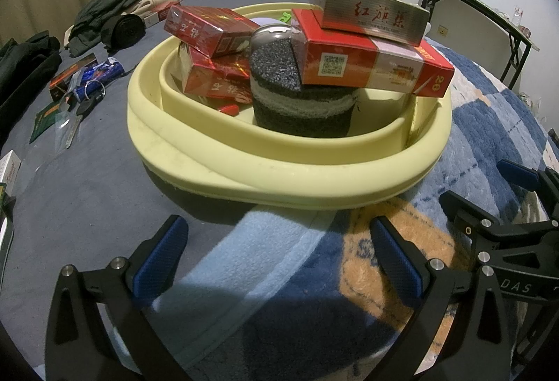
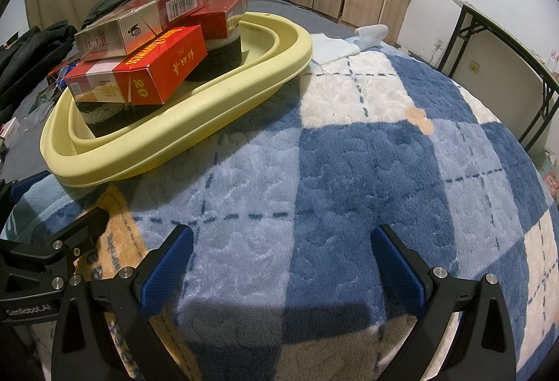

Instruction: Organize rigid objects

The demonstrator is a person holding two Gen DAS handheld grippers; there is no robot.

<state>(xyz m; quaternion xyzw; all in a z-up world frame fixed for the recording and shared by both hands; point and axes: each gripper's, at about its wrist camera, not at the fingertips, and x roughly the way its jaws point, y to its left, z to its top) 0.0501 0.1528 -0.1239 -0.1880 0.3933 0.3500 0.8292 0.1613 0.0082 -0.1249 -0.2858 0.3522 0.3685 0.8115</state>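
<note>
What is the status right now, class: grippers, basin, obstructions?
Left gripper and right gripper open, empty. Yellow basin stacked with red boxes. Nothing blocking.

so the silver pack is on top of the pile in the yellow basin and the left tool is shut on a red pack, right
Not quite. The silver pack does top the pile in the yellow basin, but the left tool is open and holds nothing; its fingers stand apart over the blanket, short of the basin. The left wrist view shows this.

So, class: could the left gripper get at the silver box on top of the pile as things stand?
Probably yes: the left gripper is open and empty, facing the basin, and the silver box lies topmost with nothing over it.
</note>
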